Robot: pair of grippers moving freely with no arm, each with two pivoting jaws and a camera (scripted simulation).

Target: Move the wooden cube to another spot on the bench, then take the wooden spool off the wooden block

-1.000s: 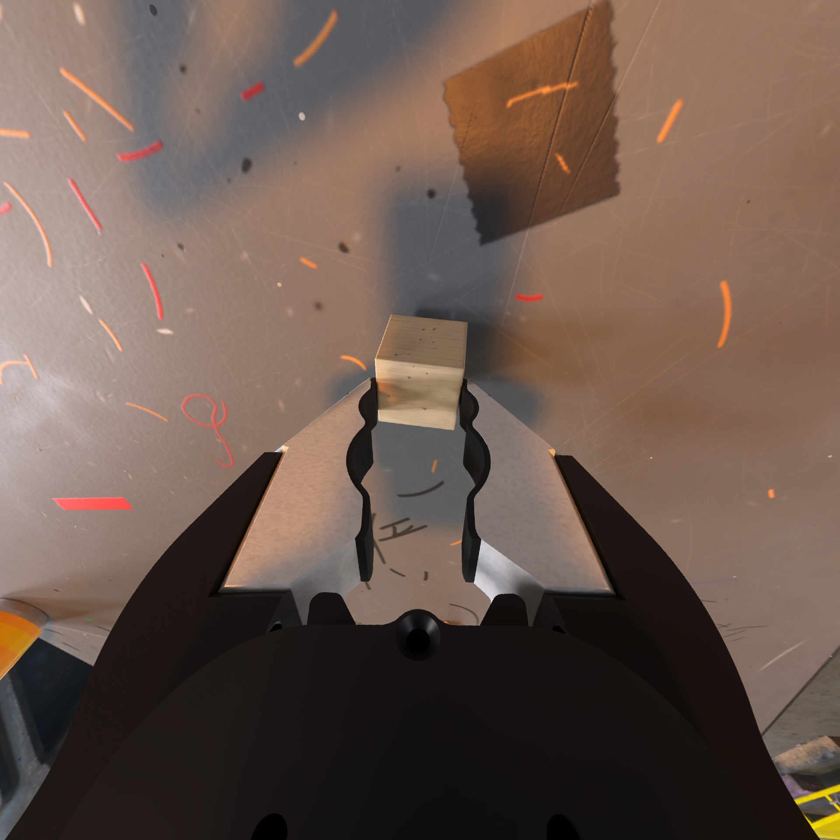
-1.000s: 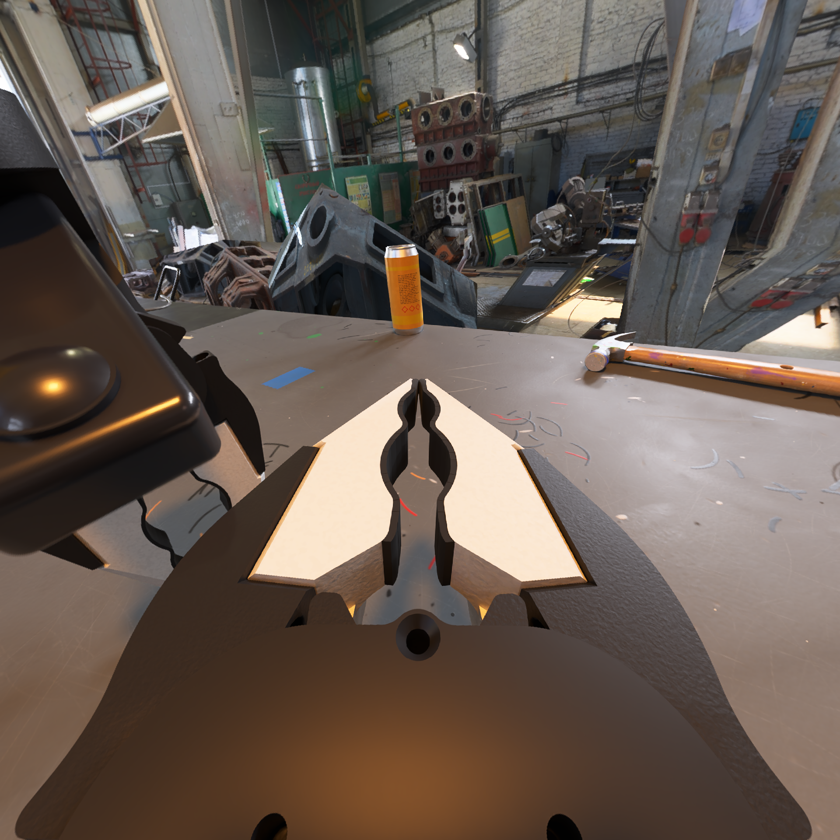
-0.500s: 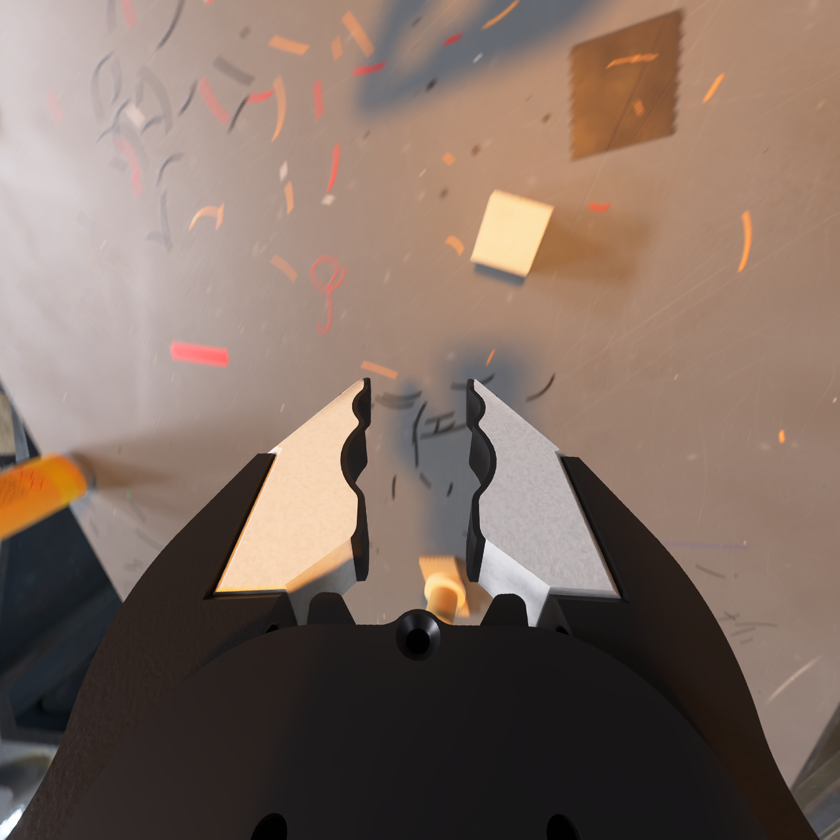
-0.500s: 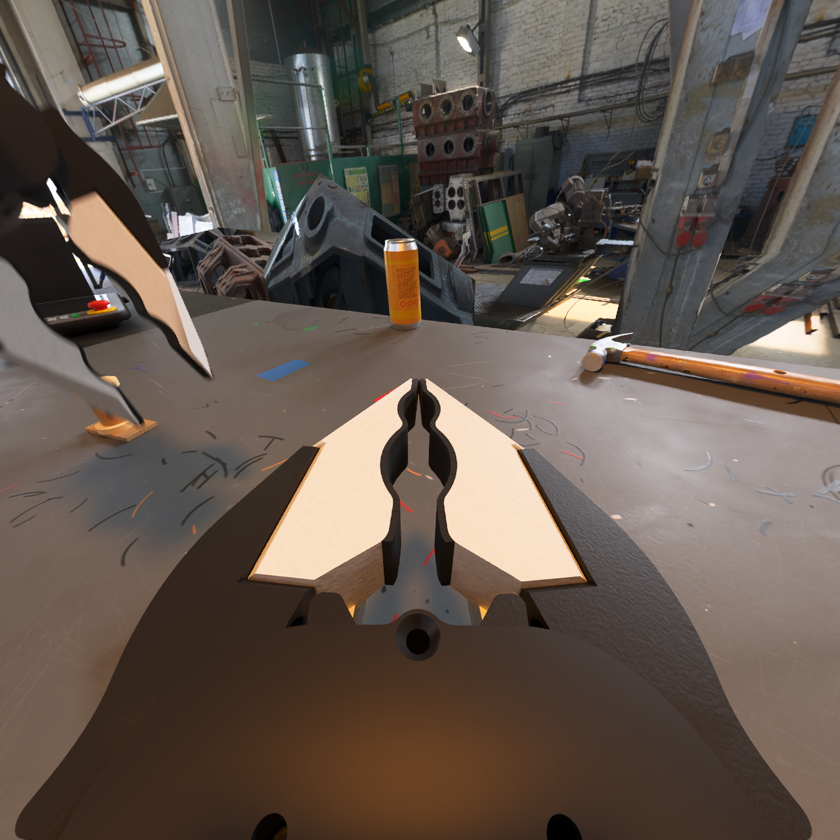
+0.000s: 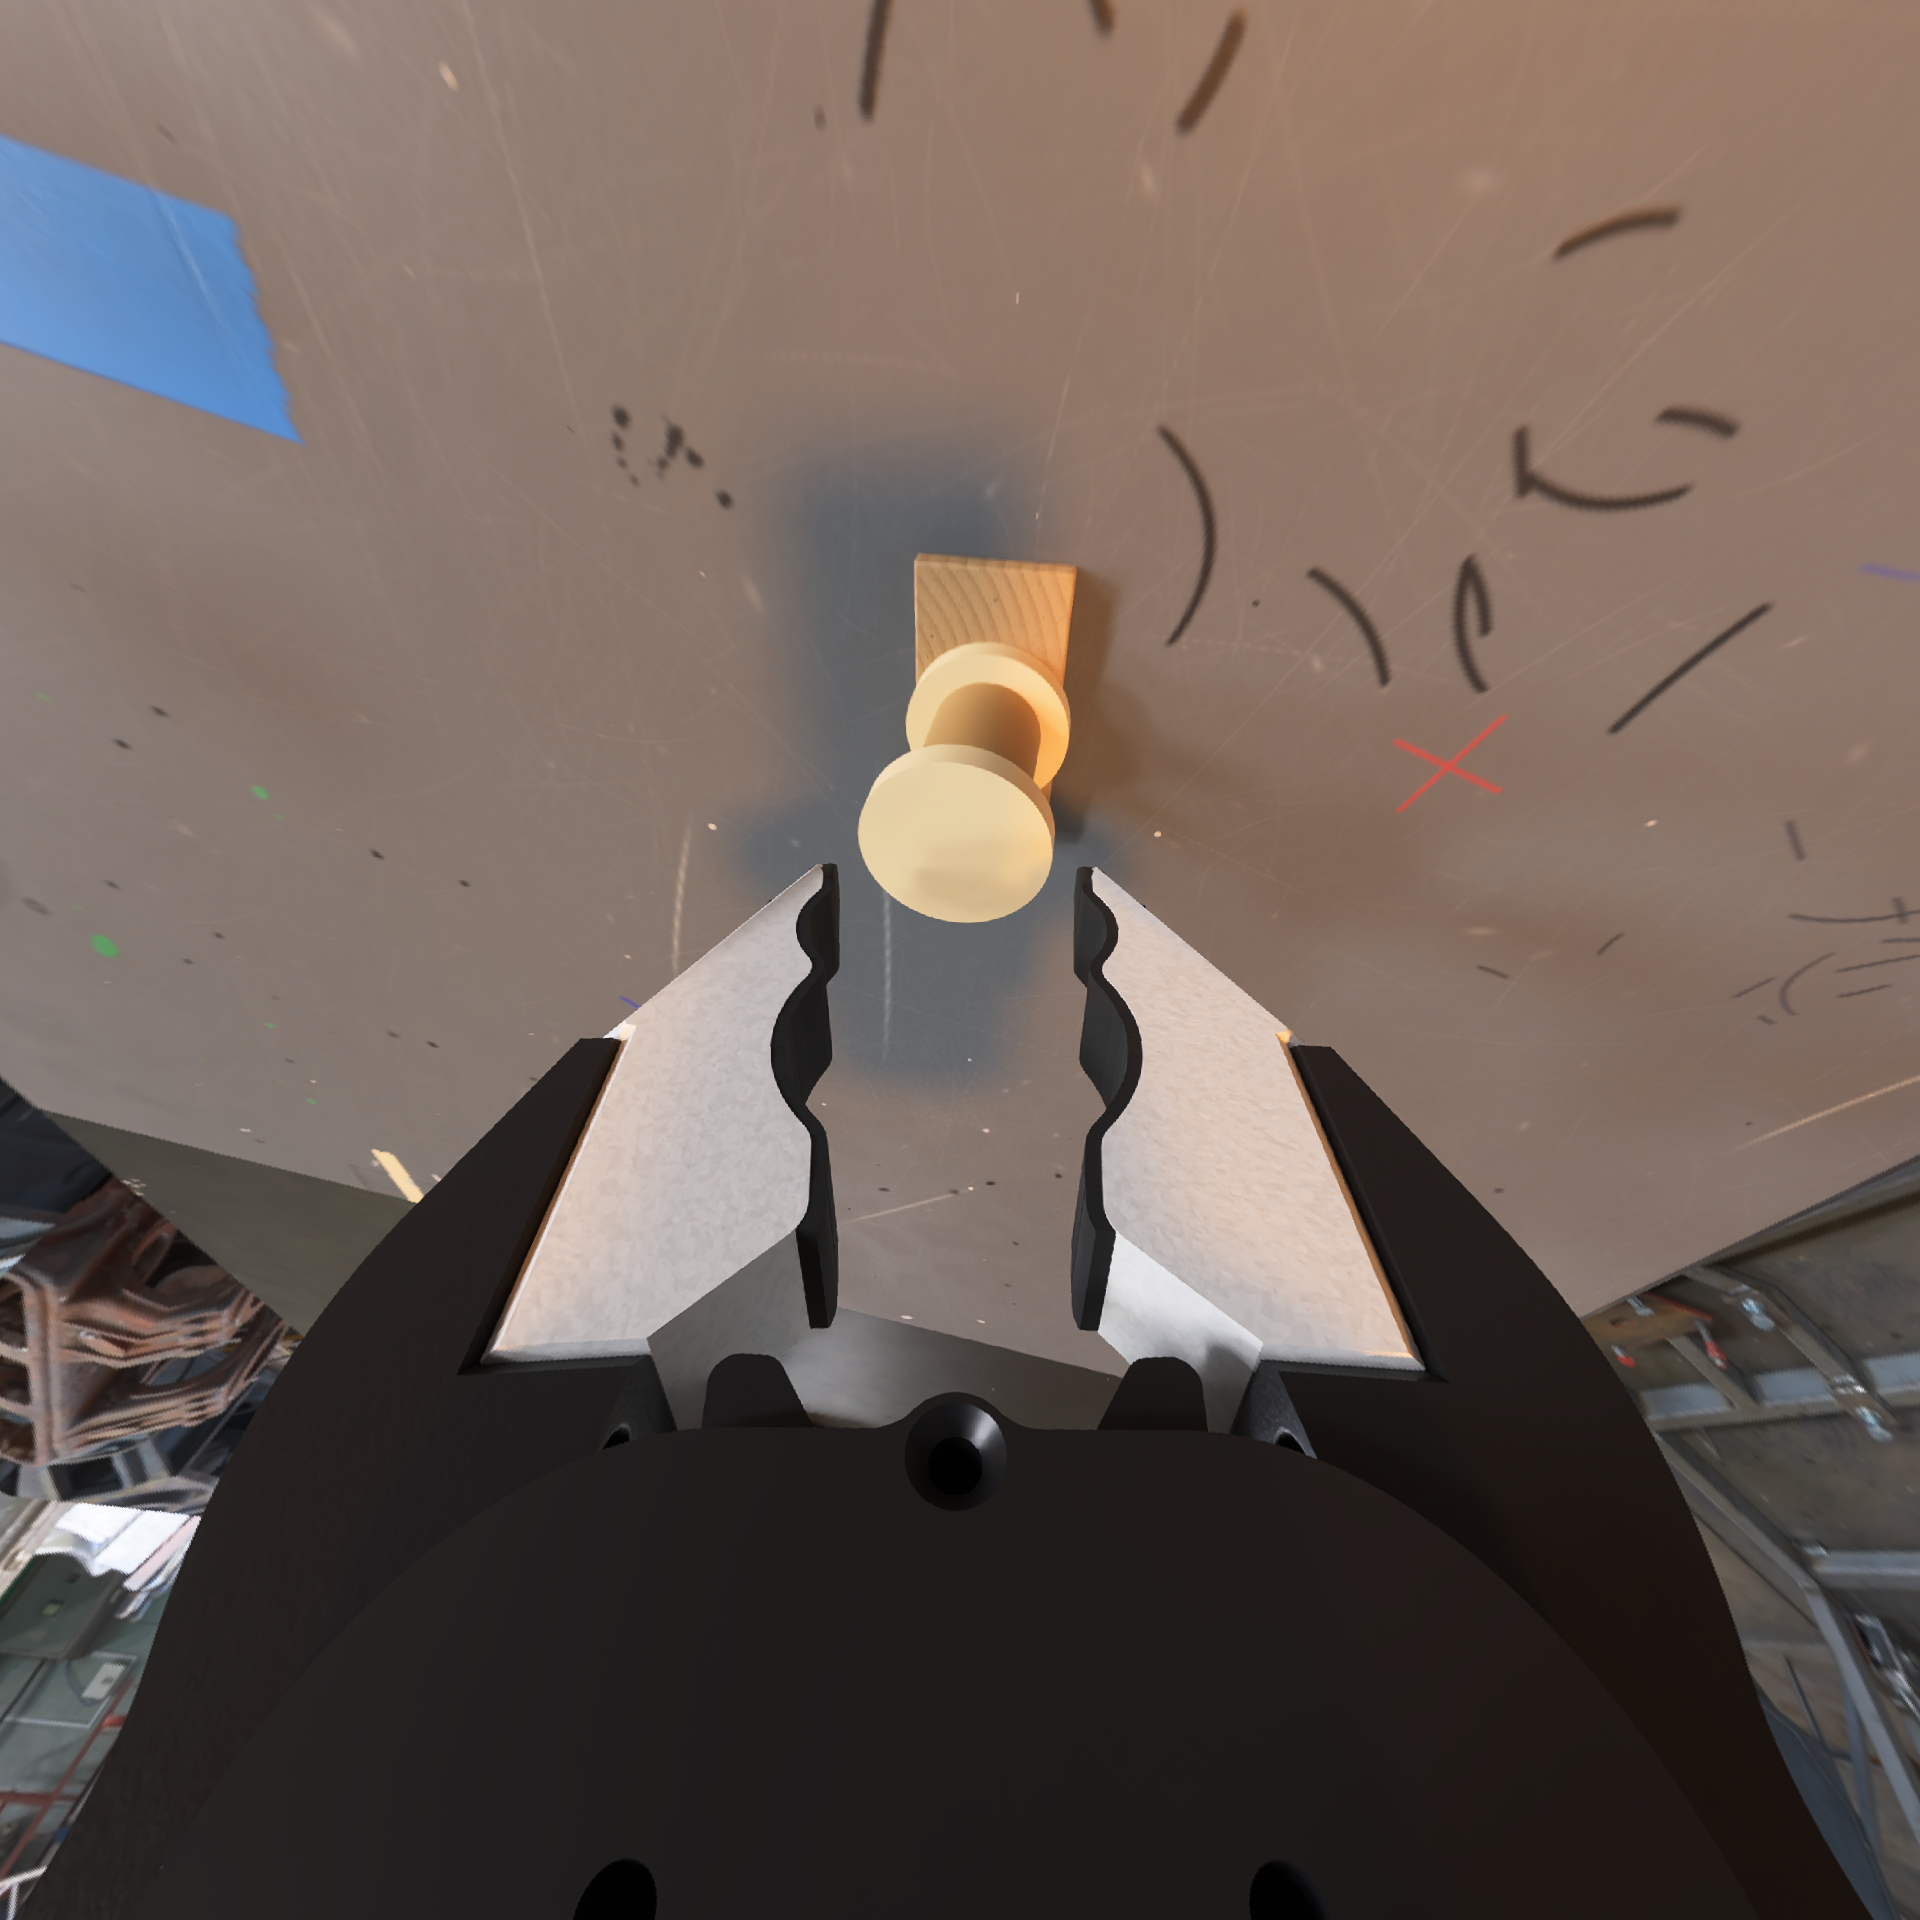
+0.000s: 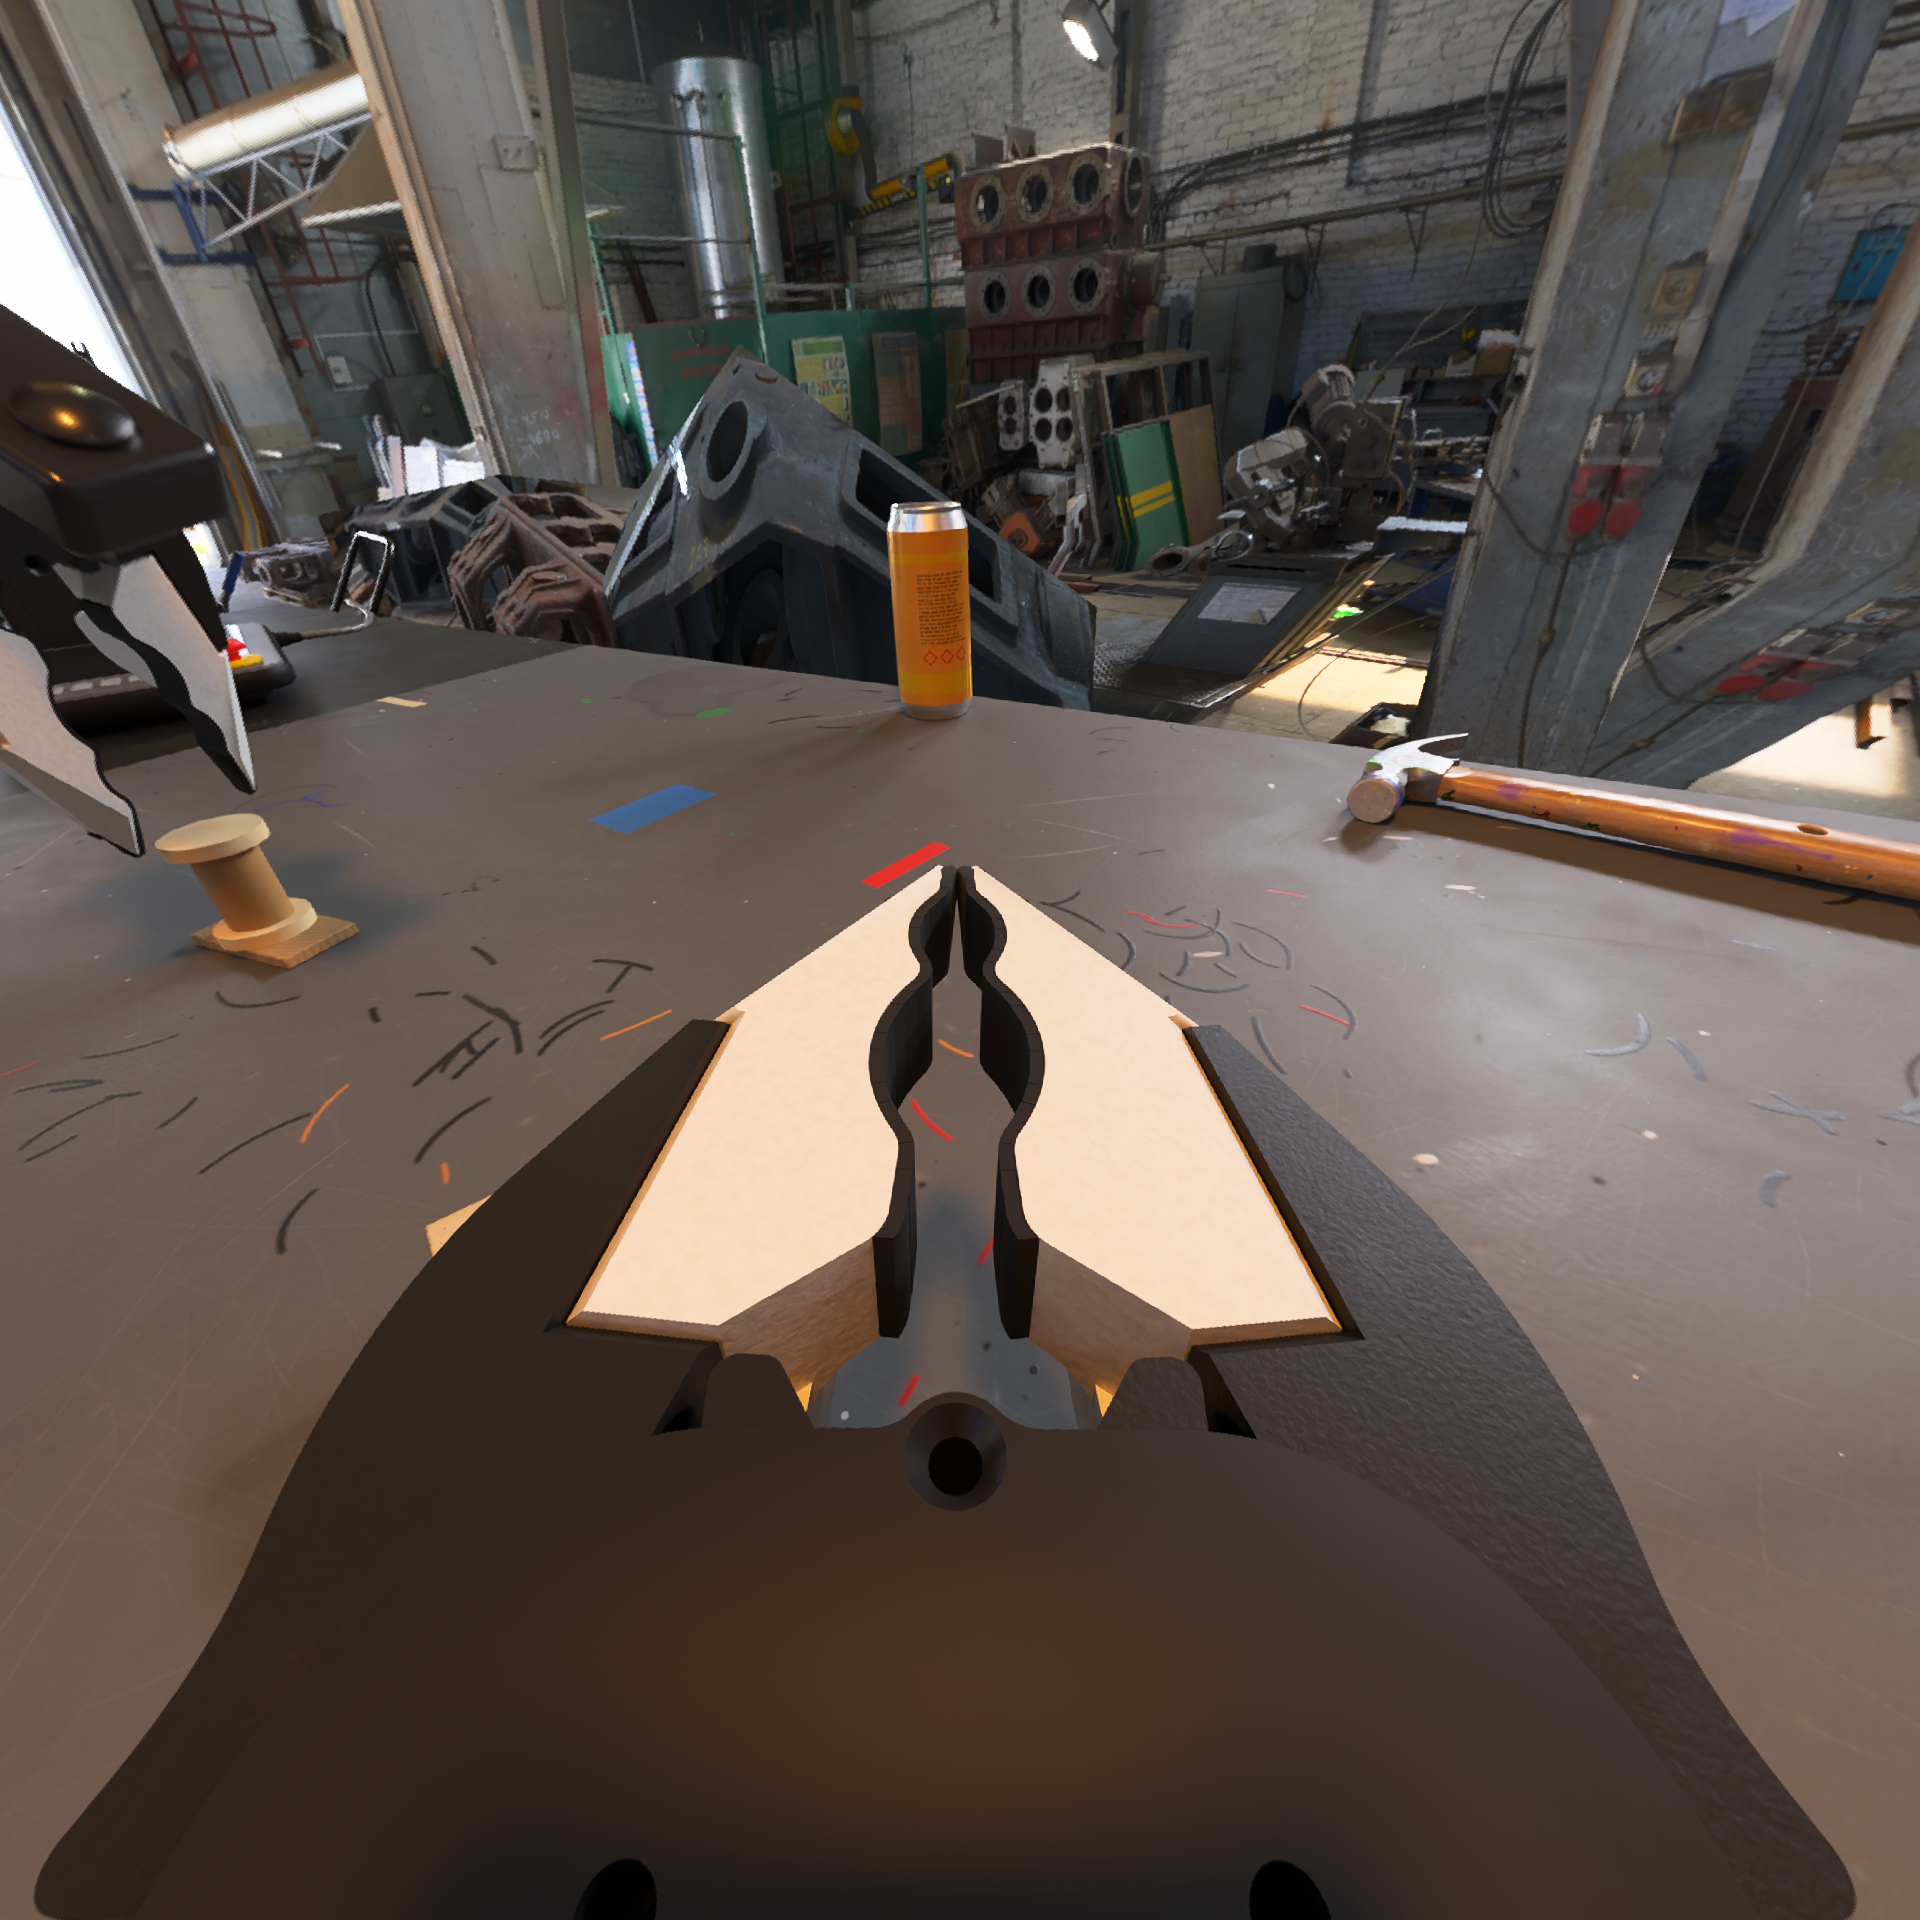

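Note:
The wooden spool (image 5: 977,764) stands upright on the thin wooden block (image 5: 992,608) on the bench. My left gripper (image 5: 956,883) is open and empty, just above the spool's top flange, with one finger on each side. In the right wrist view the spool (image 6: 234,883) and the block (image 6: 286,940) are at the far left, with the left gripper (image 6: 182,810) above them. My right gripper (image 6: 956,873) is shut and empty, low over the bench. A pale wooden corner (image 6: 457,1226), perhaps the cube, shows beside the right gripper's body; the rest is hidden.
An orange can (image 6: 930,613) stands at the bench's far edge. A hammer (image 6: 1662,821) lies at the far right. Blue tape (image 6: 652,807) and red tape (image 6: 906,864) are stuck flat on the bench. A control box with a red button (image 6: 244,655) sits beyond the spool.
My left gripper held the wooden cube, let it go on the bench, then moved away to hover open over the spool. My right gripper stayed shut and hardly moved.

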